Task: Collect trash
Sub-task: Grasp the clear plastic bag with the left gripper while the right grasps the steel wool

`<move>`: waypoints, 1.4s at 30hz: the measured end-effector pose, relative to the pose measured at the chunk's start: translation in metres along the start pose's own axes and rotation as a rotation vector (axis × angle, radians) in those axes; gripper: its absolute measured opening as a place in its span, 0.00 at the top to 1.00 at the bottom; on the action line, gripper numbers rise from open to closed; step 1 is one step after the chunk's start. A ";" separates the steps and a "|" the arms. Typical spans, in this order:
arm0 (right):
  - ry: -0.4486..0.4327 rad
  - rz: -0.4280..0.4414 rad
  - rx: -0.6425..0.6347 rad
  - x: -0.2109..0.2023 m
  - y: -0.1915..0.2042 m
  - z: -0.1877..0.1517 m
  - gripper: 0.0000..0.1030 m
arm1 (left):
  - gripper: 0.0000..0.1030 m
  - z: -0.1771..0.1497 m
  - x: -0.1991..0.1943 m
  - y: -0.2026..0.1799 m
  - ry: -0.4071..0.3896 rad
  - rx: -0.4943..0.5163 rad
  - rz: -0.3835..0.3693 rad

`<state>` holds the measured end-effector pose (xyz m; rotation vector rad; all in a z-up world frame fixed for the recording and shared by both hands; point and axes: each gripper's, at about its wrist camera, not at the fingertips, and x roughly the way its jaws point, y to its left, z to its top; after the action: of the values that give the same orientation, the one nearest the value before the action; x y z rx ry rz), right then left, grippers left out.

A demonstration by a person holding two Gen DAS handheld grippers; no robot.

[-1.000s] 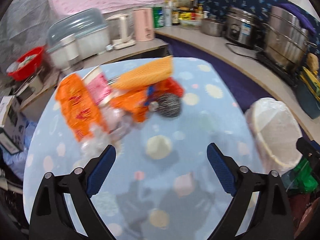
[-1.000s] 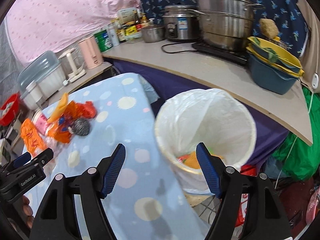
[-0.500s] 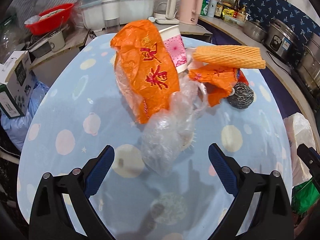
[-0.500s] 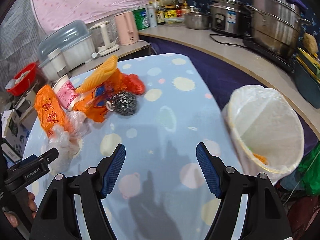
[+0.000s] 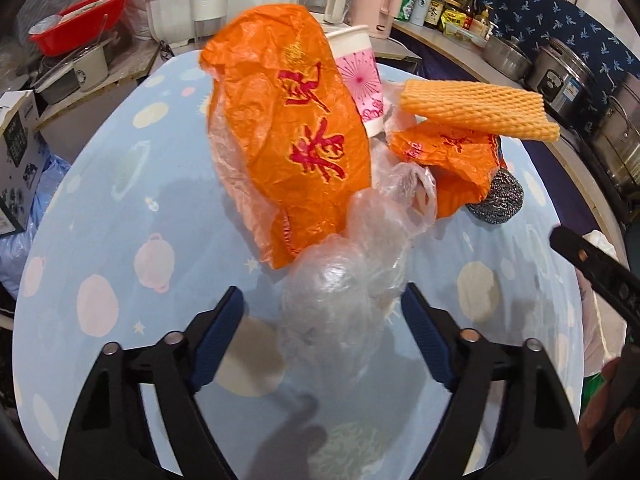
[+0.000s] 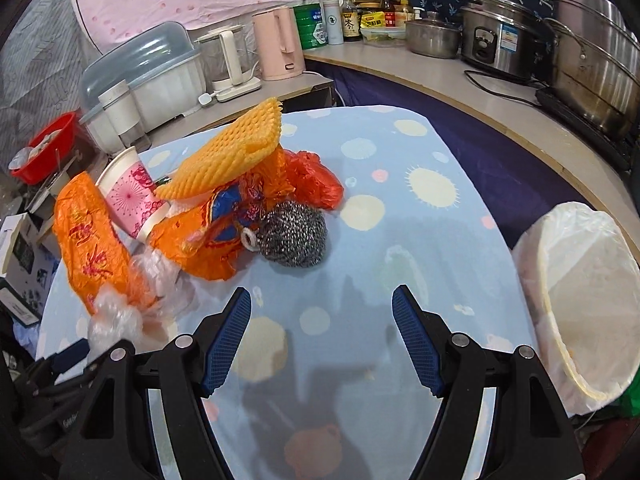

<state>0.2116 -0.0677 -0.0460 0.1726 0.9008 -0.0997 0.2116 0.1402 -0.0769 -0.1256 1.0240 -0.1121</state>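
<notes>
A heap of trash lies on the blue dotted tablecloth (image 5: 120,208): a large orange plastic bag (image 5: 292,128), a pink paper cup (image 5: 360,80), an orange foam net (image 5: 476,110), a steel scourer (image 6: 292,236) and a crumpled clear plastic bag (image 5: 332,292). My left gripper (image 5: 321,290) straddles the clear bag. Its jaws are closing, with a gap still showing at the left pad. My right gripper (image 6: 321,291) hangs open over bare cloth just short of the scourer, nothing between its fingers. The white-lined trash bin (image 6: 580,300) stands off the table's right edge.
Behind the table a counter (image 6: 440,76) carries a pink kettle (image 6: 280,44), bottles, a rice cooker and big steel pots. A covered dish rack (image 6: 148,68) and red basin (image 5: 80,20) stand at the back left. A cardboard box (image 5: 16,152) sits left of the table.
Both grippers have come down toward the trash heap. The left jaws have narrowed around the clear bag. The right view has swung from the bin to the heap.
</notes>
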 end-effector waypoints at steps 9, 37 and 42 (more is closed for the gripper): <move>0.022 0.009 0.018 0.053 0.001 0.027 0.32 | 0.70 -0.002 0.015 -0.011 0.046 0.036 -0.024; -0.033 0.111 0.051 0.006 -0.019 0.008 0.99 | 0.77 -0.014 -0.020 -0.030 0.008 0.074 -0.019; -0.023 0.119 0.077 -0.006 -0.031 -0.003 0.74 | 0.77 -0.019 -0.033 -0.036 -0.008 0.076 -0.025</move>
<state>0.2009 -0.0972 -0.0469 0.2958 0.8629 -0.0259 0.1767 0.1083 -0.0534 -0.0698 1.0092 -0.1723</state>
